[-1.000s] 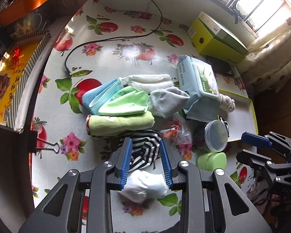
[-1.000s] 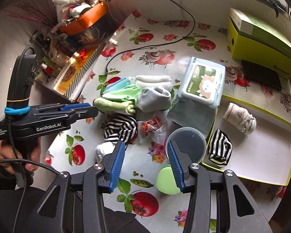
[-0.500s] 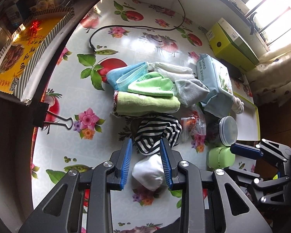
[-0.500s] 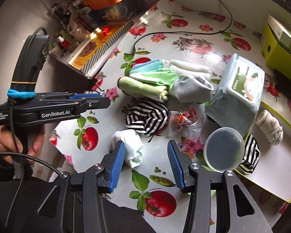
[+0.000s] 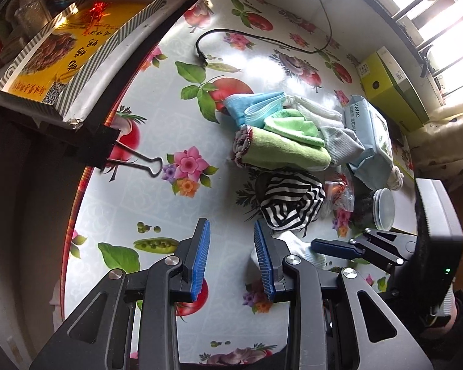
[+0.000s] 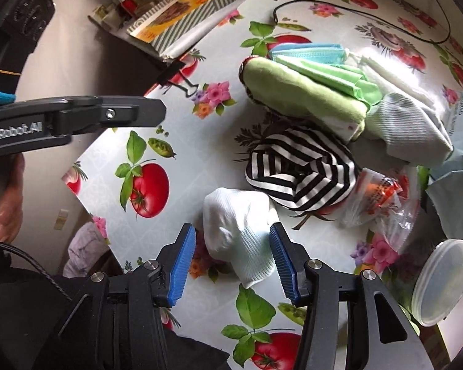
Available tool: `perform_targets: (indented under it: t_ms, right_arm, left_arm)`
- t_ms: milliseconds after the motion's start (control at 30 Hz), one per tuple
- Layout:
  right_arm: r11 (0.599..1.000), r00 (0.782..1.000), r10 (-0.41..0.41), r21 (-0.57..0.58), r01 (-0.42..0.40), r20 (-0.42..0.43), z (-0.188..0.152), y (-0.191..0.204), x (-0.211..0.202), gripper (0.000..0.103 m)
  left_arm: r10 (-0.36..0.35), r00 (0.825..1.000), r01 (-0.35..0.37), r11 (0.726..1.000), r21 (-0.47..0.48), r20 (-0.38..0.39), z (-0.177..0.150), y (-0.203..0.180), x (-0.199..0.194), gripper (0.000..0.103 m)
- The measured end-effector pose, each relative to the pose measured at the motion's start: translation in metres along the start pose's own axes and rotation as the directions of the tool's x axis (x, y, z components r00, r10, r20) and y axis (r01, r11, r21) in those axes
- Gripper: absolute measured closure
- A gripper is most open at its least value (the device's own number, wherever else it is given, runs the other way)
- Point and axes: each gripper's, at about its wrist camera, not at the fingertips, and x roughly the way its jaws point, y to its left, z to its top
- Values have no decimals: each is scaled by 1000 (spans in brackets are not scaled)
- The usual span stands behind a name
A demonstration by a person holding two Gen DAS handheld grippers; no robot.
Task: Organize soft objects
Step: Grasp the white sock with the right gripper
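Observation:
A white rolled sock [image 6: 240,231] lies on the flowered tablecloth between the open jaws of my right gripper [image 6: 233,257], which straddles it. In the left wrist view the sock [image 5: 296,246] peeks out beside the right finger. My left gripper [image 5: 231,257] is open and empty over bare cloth, left of the sock. A black-and-white striped sock [image 6: 299,169] lies just beyond. Behind it is a pile: green towel [image 6: 299,98], blue cloth [image 6: 308,52], grey sock [image 6: 410,129]. The pile also shows in the left wrist view [image 5: 281,145].
A wipes pack [image 5: 370,141], a crinkled plastic bag [image 6: 382,197] and a clear round lid [image 6: 441,280] lie to the right. A black cable [image 5: 247,38] runs across the far table. A binder clip [image 5: 129,160] and a yellow tray [image 5: 71,52] sit at the left edge.
Both grippers moved left and down toward the near table edge. The right gripper came over the white sock, which now lies between its jaws. The left gripper slid off it to the left.

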Motion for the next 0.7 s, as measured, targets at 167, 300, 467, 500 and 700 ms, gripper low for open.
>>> perform_targets:
  t_ms: [167, 300, 467, 500, 700]
  right_arm:
    - [999, 997, -39, 20, 40, -68, -1, -5, 21, 61]
    - [998, 997, -49, 33, 51, -61, -6, -9, 18, 83]
    - [995, 998, -69, 70, 69, -10, -9, -18, -8, 83]
    - [994, 997, -72, 82, 72, 3, -10, -20, -14, 83]
    - [983, 992, -105, 160, 92, 75, -15, -37, -57, 83]
  left_arm:
    - [-11, 1000, 10, 1000, -20, -9, -1, 9, 3, 72]
    - [-26, 999, 26, 999, -24, -19, 1, 9, 9, 72]
    - [-52, 998, 52, 999, 5, -40, 8, -3, 19, 72]
    - [-60, 997, 61, 998, 16, -48, 10, -7, 22, 72]
    - [-97, 990, 105, 991, 80, -101, 20, -32, 45, 72]
